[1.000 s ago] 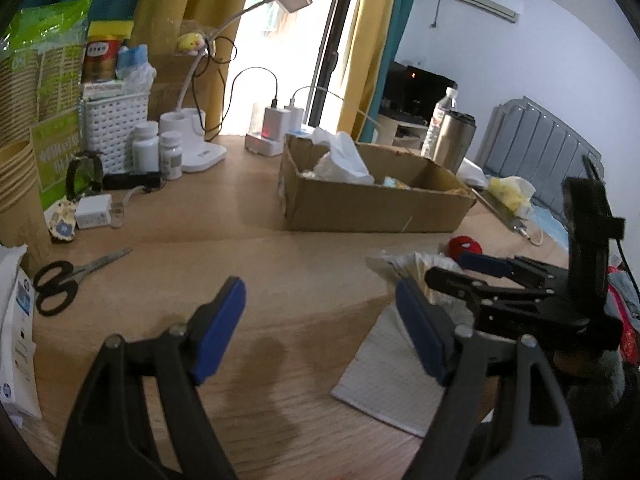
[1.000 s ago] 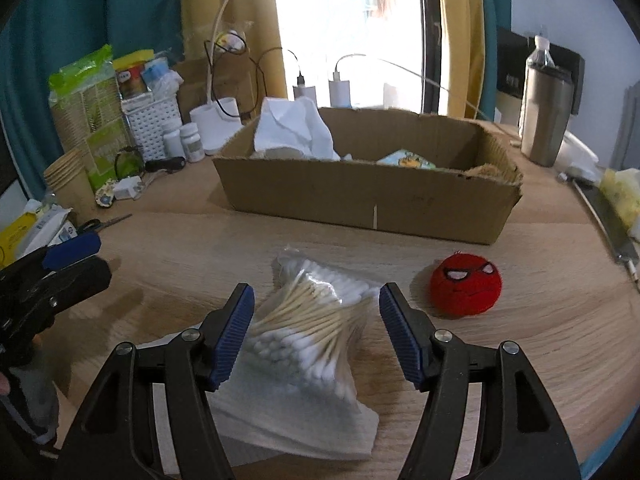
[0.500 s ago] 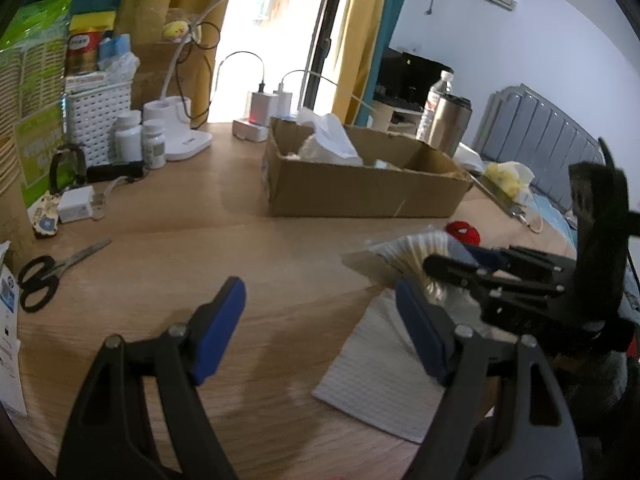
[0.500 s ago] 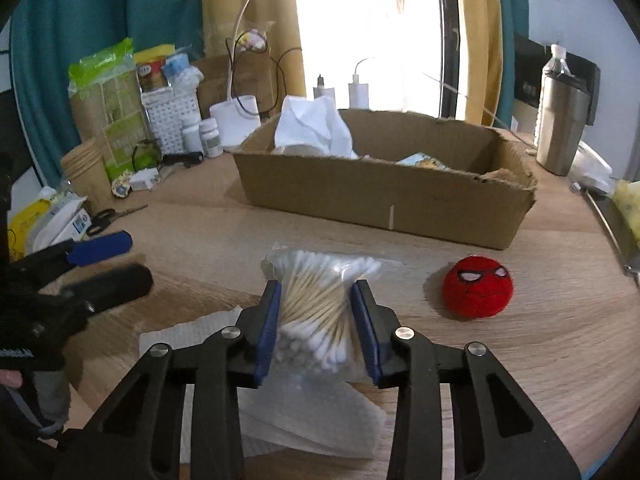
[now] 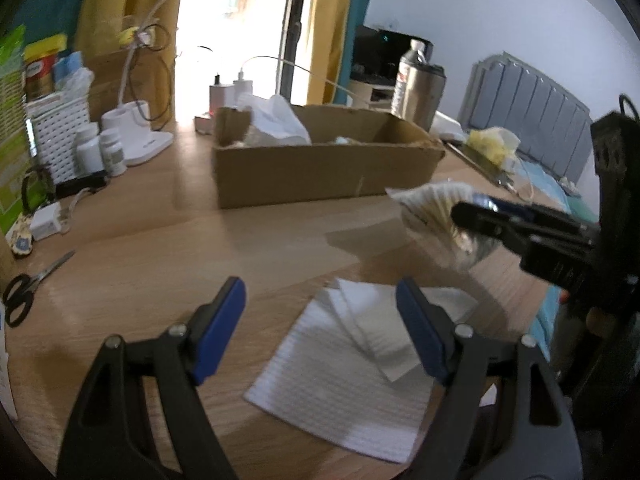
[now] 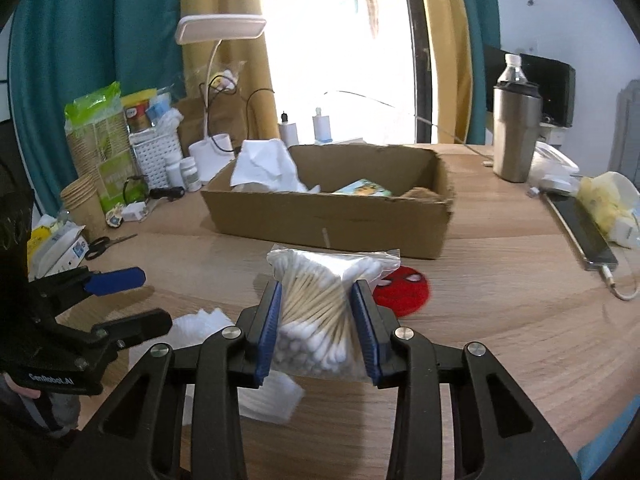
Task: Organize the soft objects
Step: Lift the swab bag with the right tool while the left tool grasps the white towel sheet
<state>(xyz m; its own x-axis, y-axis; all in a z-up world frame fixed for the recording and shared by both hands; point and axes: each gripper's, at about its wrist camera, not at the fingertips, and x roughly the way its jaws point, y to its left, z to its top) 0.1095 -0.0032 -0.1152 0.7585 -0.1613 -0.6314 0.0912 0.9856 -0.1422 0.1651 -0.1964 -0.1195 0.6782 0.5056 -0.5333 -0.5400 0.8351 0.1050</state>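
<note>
My right gripper [image 6: 318, 286] is shut on a clear zip bag of cotton swabs [image 6: 328, 264] and holds it clear of the wooden table [image 6: 500, 312], in front of the open cardboard box [image 6: 320, 216]. The left wrist view shows the same bag [image 5: 432, 204] at the right, raised in the right gripper [image 5: 472, 210]. A red masked plush ball [image 6: 404, 292] lies on the table just behind the bag. My left gripper [image 5: 320, 286] stands open over white paper towels [image 5: 340, 360] that lie flat on the table. A white tissue [image 6: 264, 164] sticks up in the box's left end.
Scissors [image 5: 28, 284], pill bottles [image 5: 100, 152], a white basket [image 5: 56, 136] and a desk lamp base [image 5: 136, 136] crowd the table's left side. A steel tumbler [image 6: 514, 132], a phone [image 6: 580, 228] and a yellow-white bundle [image 6: 608, 200] sit at the right.
My right gripper closed on the swab bag and lifted it off the paper towels. My left gripper moved right, and the towels now lie under its open fingers.
</note>
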